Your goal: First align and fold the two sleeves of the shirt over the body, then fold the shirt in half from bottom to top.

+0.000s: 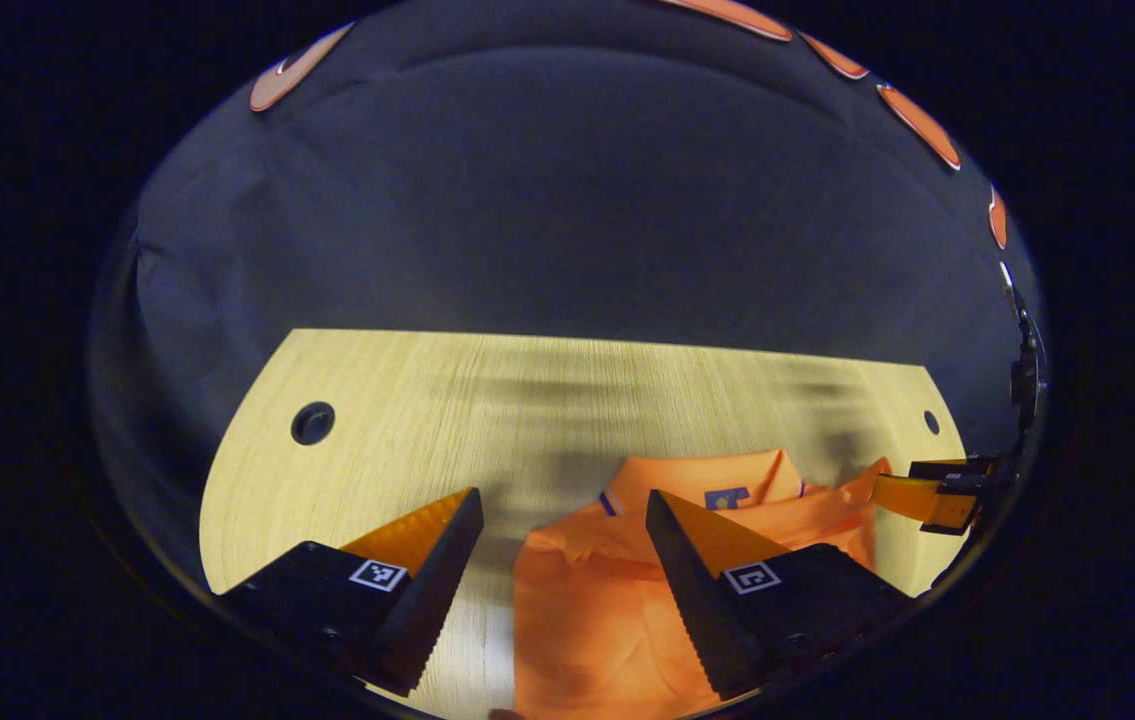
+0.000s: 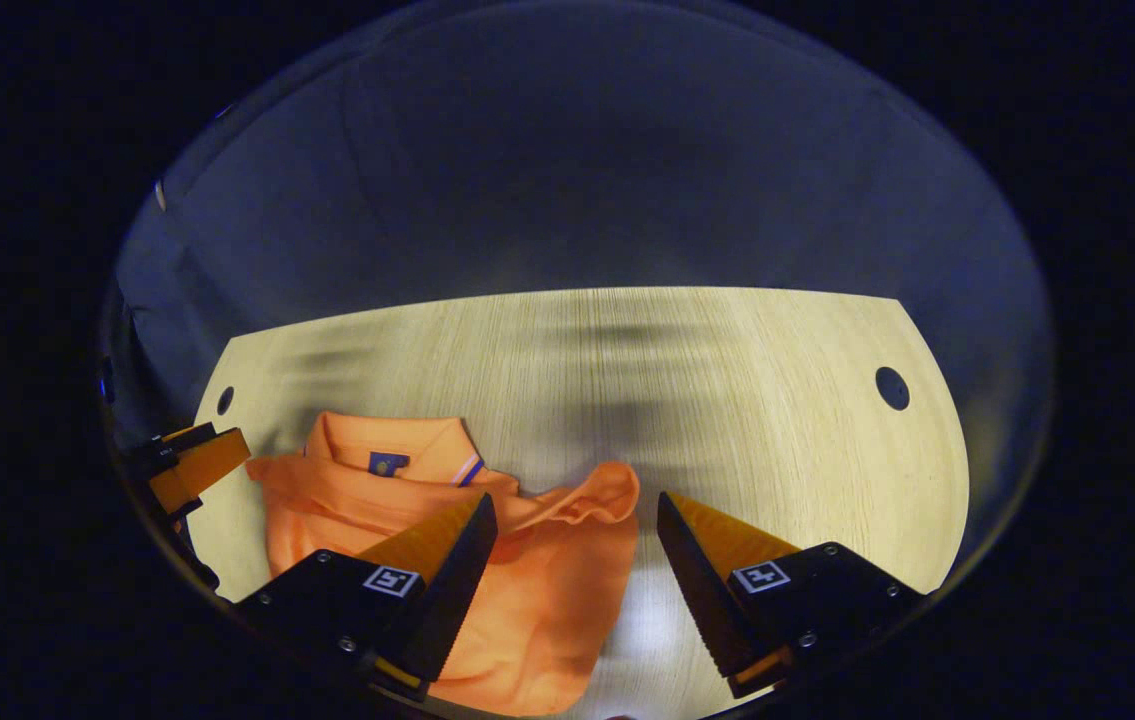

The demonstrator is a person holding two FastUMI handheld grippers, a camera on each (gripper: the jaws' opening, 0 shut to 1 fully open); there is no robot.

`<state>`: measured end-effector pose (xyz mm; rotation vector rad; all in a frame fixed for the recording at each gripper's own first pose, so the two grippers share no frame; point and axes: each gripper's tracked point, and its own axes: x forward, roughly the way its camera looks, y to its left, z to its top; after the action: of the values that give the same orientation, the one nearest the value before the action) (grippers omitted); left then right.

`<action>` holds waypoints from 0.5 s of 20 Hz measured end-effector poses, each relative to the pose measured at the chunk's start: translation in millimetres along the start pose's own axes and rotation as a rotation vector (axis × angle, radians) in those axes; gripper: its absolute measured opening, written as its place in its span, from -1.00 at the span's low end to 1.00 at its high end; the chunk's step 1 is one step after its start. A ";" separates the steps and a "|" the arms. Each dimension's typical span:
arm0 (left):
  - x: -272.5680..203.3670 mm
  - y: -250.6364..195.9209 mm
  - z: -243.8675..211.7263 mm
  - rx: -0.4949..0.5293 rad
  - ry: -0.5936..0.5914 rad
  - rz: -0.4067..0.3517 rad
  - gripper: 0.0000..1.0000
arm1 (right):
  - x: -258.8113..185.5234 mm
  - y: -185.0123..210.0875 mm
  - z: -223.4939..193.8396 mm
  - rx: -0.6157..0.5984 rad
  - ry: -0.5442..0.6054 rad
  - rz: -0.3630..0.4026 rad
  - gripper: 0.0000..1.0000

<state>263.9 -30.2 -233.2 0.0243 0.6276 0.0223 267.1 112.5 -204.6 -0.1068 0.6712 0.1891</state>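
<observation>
Shirt: we see an orange polo shirt (image 1: 617, 590) lying rumpled on the wooden bench (image 1: 407, 420).
Left gripper (image 1: 564, 520): jaws wide apart, holding nothing.
Right gripper (image 2: 577, 525): likewise gaping, empty.

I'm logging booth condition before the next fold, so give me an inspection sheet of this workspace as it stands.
Surface: pale wood-grain table with a round hole near each far corner.
Job's things: orange polo shirt lying collar toward the far edge; in the right gripper view one sleeve is bunched and ruffled, not flat.
Clutter: nothing seen.
Grippers: left gripper open, above the shirt's edge, holding nothing; right gripper open, above the bunched sleeve side, holding nothing.
Cables: nothing seen.
Surroundings: dark cloth wall behind the table.
</observation>
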 end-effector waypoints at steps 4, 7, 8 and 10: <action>-50.3 1.3 44.8 -0.010 -0.169 0.011 0.97 | -48.1 10.8 36.2 -0.022 -0.156 0.019 0.96; -106.6 2.4 75.1 -0.005 -0.292 0.015 0.97 | -99.0 20.4 61.8 -0.046 -0.295 0.021 0.96; -131.5 9.2 83.5 -0.008 -0.330 0.014 0.96 | -118.8 25.8 68.6 -0.052 -0.344 0.025 0.96; -172.4 14.1 93.1 -0.020 -0.397 0.001 0.96 | -159.3 33.7 79.8 -0.072 -0.439 0.021 0.95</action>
<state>178.8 -22.4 -56.3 0.0088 0.2300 0.0243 186.4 135.8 -43.9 -0.1222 0.2278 0.2473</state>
